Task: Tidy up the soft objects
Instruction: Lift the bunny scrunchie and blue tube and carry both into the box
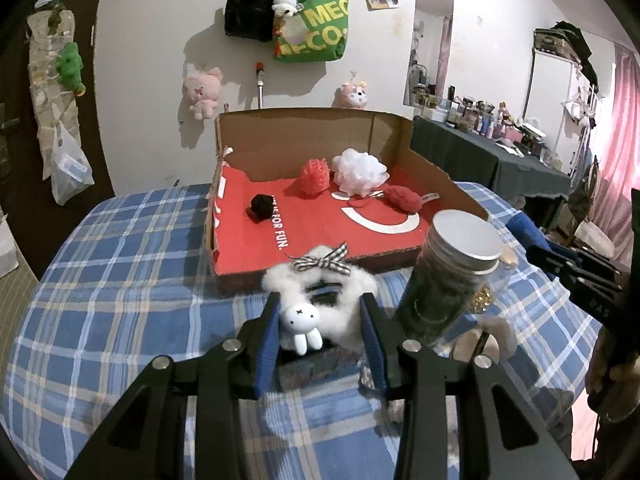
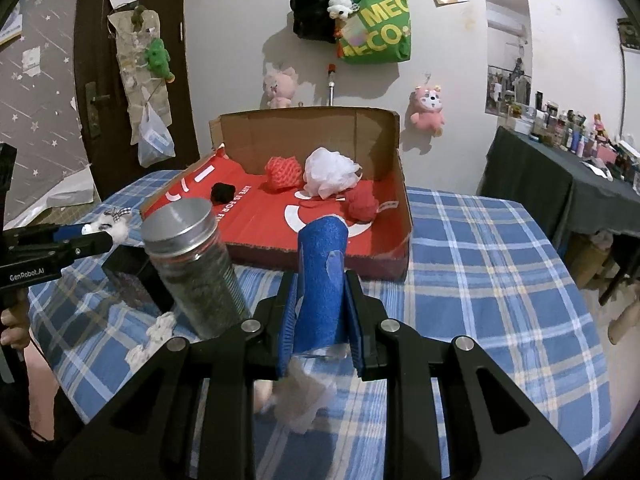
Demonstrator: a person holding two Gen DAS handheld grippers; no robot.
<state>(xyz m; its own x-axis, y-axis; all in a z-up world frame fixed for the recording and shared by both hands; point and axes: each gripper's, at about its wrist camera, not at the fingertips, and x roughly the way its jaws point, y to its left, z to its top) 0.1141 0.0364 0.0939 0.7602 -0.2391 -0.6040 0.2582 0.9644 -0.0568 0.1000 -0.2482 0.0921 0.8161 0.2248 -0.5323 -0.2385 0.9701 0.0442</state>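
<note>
L gripper [image 1: 320, 320] points down-fwd toward the box, jaws narrow, clamped on a fluffy white hair tie [image 1: 324, 280] w/ a gingham bow [image 1: 320, 262] and a small white bunny charm [image 1: 300, 320]. The tie sits between the blue pads [image 1: 269, 332], above the plaid blanket [image 1: 120, 280]; whether it's clear of the blanket, can't tell. In the R wrist view that gripper comes in from the left edge, roughly level, a hand [image 2: 14, 324] under its handle.

R gripper [image 2: 320, 308] also angled down-fwd, jaws narrow, gripping a blue sponge strip [image 2: 322, 264] that stands up between the pads; a bit of clear plastic [image 2: 304, 392] hangs below it.

Between the two grippers: a glass jar [image 1: 444, 280] w/ silver screw lid [image 1: 464, 240], dark contents, tilted in both views. Near it on the blanket, a black box [image 2: 132, 276] and white fluffy bits [image 2: 152, 340].

Far side of the bed: open cardboard box [image 1: 304, 136] w/ red lining. Inside, from left: black pom-pom [image 1: 260, 204], red mesh pouf [image 1: 316, 174], white mesh pouf [image 1: 360, 172], red pouf [image 1: 404, 198] nearest the right wall. Poufs touch or nearly so; pom-pom sits apart.
</note>
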